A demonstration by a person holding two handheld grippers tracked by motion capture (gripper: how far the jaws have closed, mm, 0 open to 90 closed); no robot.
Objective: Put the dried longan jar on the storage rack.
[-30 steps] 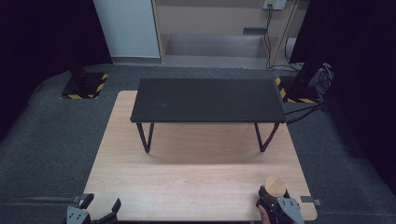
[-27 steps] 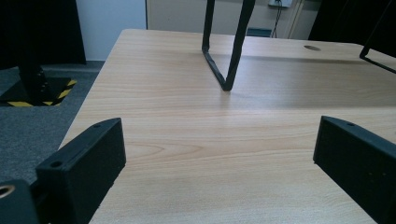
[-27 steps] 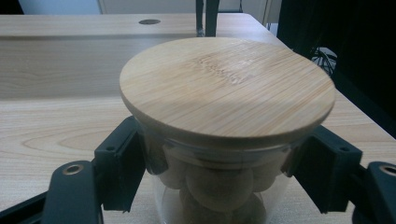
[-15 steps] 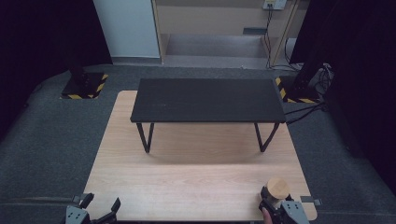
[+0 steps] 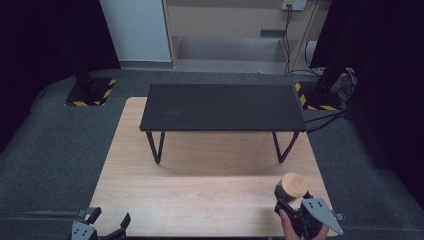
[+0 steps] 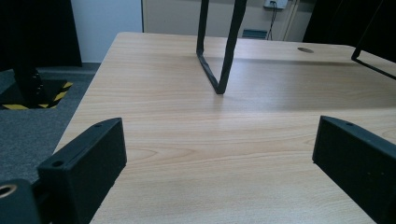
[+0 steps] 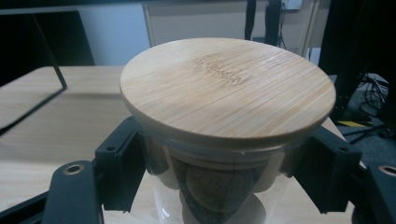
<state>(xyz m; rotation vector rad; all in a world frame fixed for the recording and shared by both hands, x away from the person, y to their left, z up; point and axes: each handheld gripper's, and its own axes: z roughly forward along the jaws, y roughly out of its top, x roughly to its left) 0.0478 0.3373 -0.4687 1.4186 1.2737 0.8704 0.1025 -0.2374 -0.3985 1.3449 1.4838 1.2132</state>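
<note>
Near the table's right corner, your right gripper (image 5: 295,207) is hugging the glass jar (image 7: 219,186) under its wooden lid (image 7: 228,86) so it cannot tip; your left gripper (image 5: 102,225) is waiting wide and empty.

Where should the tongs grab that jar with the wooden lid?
Probably on the clear glass body of the jar, just under the bamboo lid, coming level from the person's side. The round lid overhangs the walls, so a squeeze there sits under its rim. The right tongs clamp it that way.
</note>
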